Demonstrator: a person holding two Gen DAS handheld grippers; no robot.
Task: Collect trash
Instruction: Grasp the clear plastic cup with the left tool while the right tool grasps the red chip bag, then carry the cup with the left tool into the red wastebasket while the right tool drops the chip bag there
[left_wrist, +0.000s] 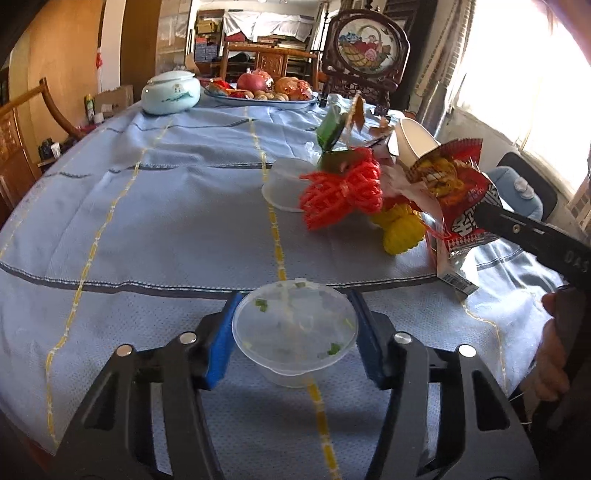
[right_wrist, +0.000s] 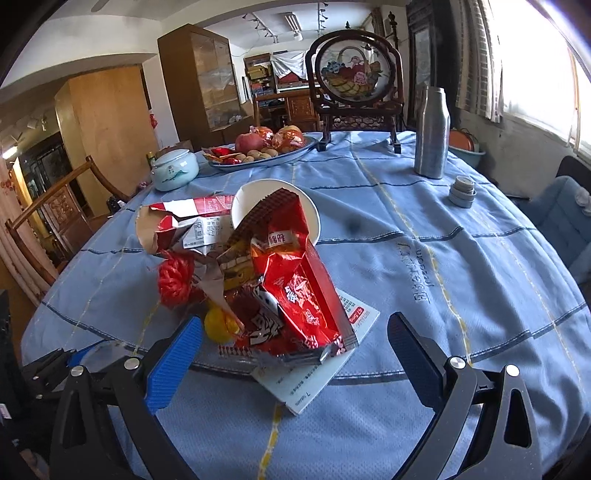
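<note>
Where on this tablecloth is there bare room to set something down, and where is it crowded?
Free: the broad stretch of blue tablecloth between the lidded ceramic jar and the left gripper, and the cloth between the metal flask and the right gripper. Crowded: the heap of red snack bags, paper cup and red netting.

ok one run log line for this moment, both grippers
left gripper: shut on clear plastic bowl | right gripper: open, behind red snack bag | trash pile on blue tablecloth
</note>
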